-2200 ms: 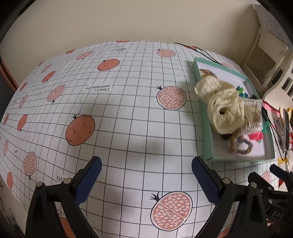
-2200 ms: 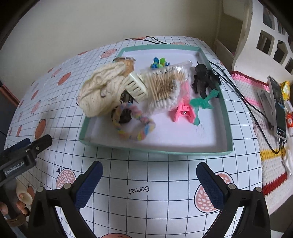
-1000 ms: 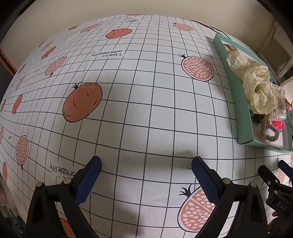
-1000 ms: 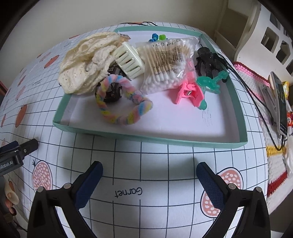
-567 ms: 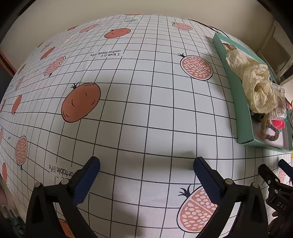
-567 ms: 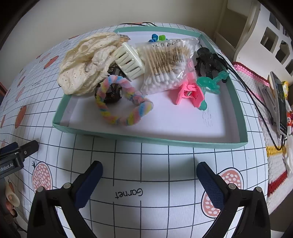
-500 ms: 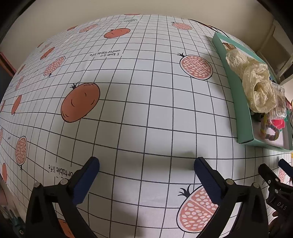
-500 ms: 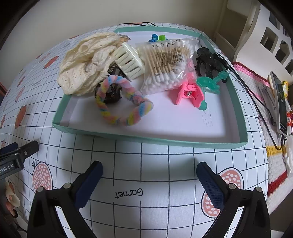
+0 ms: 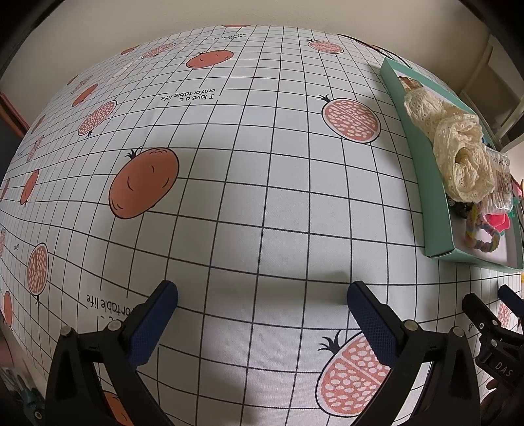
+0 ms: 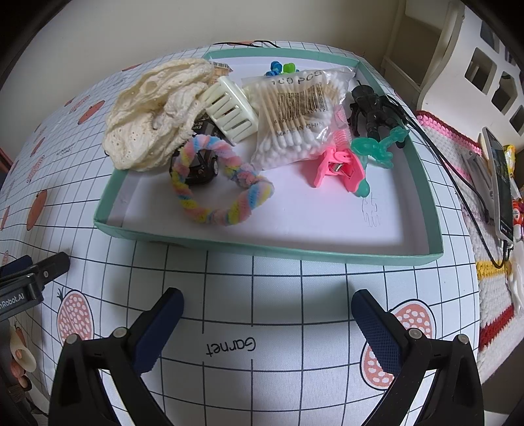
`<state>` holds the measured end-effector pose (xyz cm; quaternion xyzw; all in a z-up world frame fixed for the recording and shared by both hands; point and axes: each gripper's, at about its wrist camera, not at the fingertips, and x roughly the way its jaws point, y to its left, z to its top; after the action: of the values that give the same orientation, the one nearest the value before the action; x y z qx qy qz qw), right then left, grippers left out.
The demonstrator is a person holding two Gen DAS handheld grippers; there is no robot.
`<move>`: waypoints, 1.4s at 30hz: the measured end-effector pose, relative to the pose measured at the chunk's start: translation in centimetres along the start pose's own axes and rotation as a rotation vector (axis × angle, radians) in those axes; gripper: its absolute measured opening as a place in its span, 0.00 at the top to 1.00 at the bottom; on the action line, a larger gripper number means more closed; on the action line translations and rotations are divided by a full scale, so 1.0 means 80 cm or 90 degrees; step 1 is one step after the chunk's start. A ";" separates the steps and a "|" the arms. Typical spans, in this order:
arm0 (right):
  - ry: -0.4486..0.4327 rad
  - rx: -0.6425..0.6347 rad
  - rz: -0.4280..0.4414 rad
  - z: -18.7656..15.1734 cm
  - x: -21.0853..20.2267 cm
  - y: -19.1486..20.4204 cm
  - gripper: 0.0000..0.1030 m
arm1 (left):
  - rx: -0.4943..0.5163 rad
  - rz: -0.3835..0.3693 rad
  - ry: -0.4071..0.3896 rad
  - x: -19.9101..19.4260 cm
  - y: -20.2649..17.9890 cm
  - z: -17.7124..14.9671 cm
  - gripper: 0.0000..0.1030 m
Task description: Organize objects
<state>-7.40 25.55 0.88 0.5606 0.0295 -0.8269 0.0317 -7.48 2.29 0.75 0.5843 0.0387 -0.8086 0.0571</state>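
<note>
Scrunchie (image 10: 218,183) over, seemingly, toy car (image 10: 199,167)

One tray (image 10: 268,252), three hair claws (image 10: 231,111), one scrunchie (image 10: 213,183).

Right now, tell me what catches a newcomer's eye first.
A teal tray crowded with small things sits just ahead of the open right hand-held gripper: a rainbow scrunchie near its front left, a pink hair claw mid-tray, cream lace fabric spilling over its left rim.

Cream wall (image 9: 294,13), white shelf unit (image 10: 475,65)
</note>
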 end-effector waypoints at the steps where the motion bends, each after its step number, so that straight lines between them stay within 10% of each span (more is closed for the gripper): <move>1: 0.000 0.000 0.000 0.000 0.000 0.000 0.00 | 0.000 0.000 0.000 0.000 0.000 0.000 0.00; 42: -0.001 -0.001 0.000 -0.008 -0.002 -0.003 0.00 | 0.003 -0.001 0.000 0.001 0.001 0.002 0.00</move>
<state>-6.78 25.84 0.81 0.5602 0.0296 -0.8272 0.0323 -7.63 2.22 0.71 0.5845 0.0372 -0.8087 0.0549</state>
